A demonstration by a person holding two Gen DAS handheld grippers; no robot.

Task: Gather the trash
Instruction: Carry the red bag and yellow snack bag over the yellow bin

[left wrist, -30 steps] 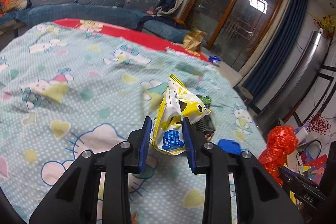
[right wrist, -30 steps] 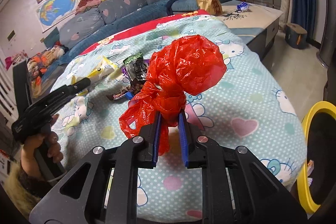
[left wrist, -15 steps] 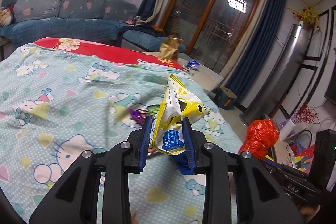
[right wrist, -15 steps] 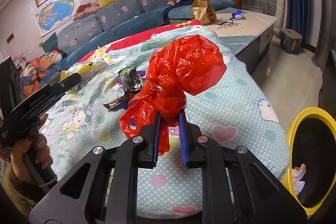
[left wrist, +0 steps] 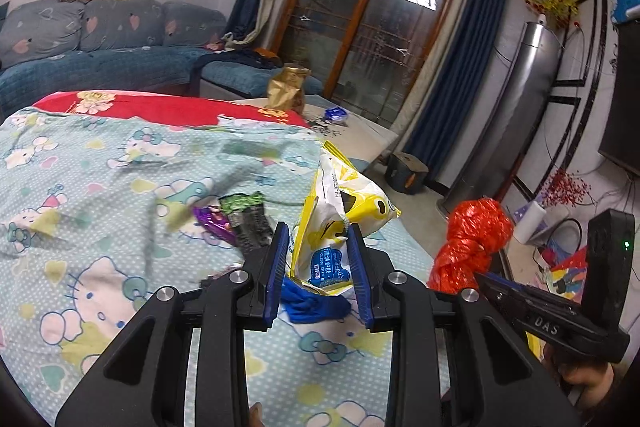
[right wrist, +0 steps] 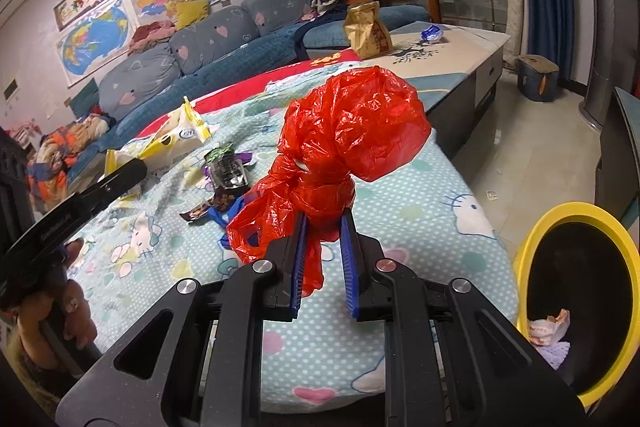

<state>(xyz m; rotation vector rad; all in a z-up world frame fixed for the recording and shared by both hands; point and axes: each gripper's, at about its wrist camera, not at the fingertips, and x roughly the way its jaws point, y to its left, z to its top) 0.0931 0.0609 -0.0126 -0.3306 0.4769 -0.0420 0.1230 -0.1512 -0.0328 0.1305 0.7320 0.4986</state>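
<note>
Jaws first: the left gripper (left wrist: 320,259) is clamped on a yellow and white snack bag (left wrist: 340,219), with the blue pads pressing its lower end from both sides and the rest of the bag sticking up above the fingers. The right gripper (right wrist: 323,259) is closed tight on the knotted neck of a red plastic bag (right wrist: 352,123), whose puffy part balloons up over the fingertips while a loose flap hangs down on the left.

Both bags are held up off the bedsheet (left wrist: 100,195) (the pale blue one with cartoon cats and hearts). Lying on that sheet between the two grippers are more wrappers: a black and green wrapper (right wrist: 226,167), a purple wrapper (left wrist: 212,223) touching it, a small dark wrapper (right wrist: 196,214) and a blue scrap (left wrist: 312,303) just under the left gripper's tips.

From the right wrist view, a bin with a yellow rim (right wrist: 532,227) sits on the floor just off the bed's corner, with some crumpled paper (right wrist: 546,327) inside. Further back there's a low table (right wrist: 460,55) with a gold bag (right wrist: 366,31) and a small blue wrapper (right wrist: 432,34) on it, then a blue sofa (left wrist: 100,67) along the wall.
</note>
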